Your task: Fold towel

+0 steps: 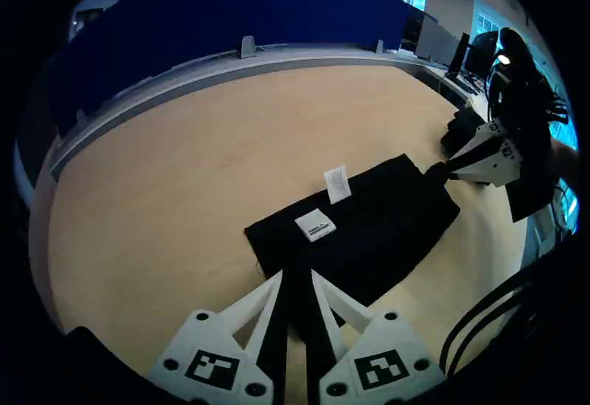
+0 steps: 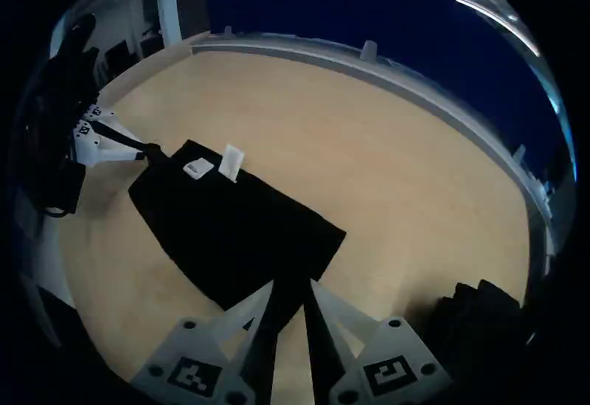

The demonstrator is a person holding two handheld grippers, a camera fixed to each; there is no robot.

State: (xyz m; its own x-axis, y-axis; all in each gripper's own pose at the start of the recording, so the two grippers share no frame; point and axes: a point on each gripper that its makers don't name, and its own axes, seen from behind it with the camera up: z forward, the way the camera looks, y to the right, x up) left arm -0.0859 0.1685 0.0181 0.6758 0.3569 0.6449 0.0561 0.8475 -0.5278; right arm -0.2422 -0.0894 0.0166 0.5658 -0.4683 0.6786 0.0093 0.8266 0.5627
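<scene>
A black towel (image 1: 369, 232) lies flat on the light wooden table (image 1: 221, 139), with two white tags (image 1: 337, 184) on its upper side. My left gripper (image 1: 298, 276) is shut on the towel's near corner. In the left gripper view the right gripper (image 1: 441, 171) pinches the opposite end of the towel. In the right gripper view the same towel (image 2: 228, 228) stretches away from my right gripper (image 2: 289, 287), which is shut on its near corner. The left gripper (image 2: 151, 153) holds the far corner beside the tags (image 2: 231, 163).
A blue partition (image 1: 221, 14) runs along the table's far edge. A pile of dark cloth (image 2: 479, 309) sits on the table close to the right gripper, seen too as a dark stack (image 1: 463, 128). A person in dark clothing (image 1: 527, 102) stands at the table's side.
</scene>
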